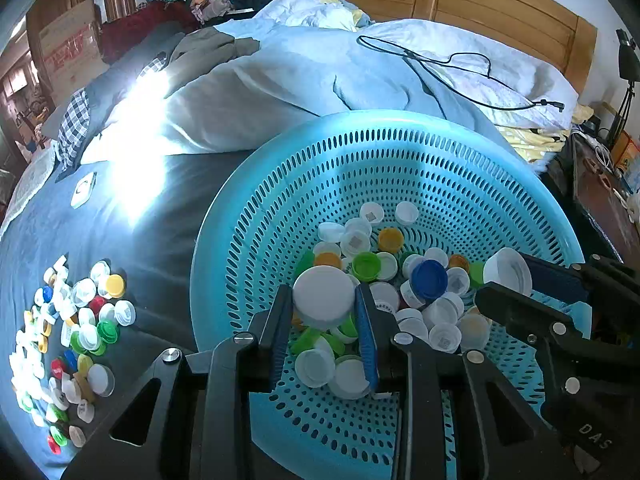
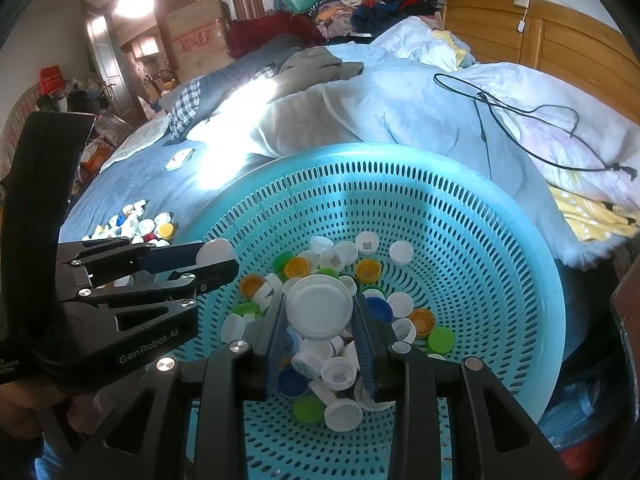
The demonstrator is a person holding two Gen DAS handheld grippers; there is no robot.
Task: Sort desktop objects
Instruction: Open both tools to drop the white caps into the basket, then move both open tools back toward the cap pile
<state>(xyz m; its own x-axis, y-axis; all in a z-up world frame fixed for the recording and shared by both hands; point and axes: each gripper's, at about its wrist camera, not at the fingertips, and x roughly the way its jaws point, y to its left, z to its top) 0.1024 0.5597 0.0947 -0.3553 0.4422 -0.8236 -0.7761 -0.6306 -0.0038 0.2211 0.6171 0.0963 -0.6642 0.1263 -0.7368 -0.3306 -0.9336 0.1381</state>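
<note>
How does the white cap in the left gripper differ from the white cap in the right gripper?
The left gripper holds a smooth white plastic cap showing its closed top; the right gripper holds a white plastic cap with a ridged edge, raised ring facing the camera. Both hang clamped above the perforated turquoise basket.

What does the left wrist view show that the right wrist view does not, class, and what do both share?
Only the left wrist view shows the black lamp at the right edge. Only the right wrist view shows the lit doorway and a hand under the other gripper. Both show the teal basket, the loose caps on the bed, and each gripper clamping a white cap: left gripper, right gripper.
</note>
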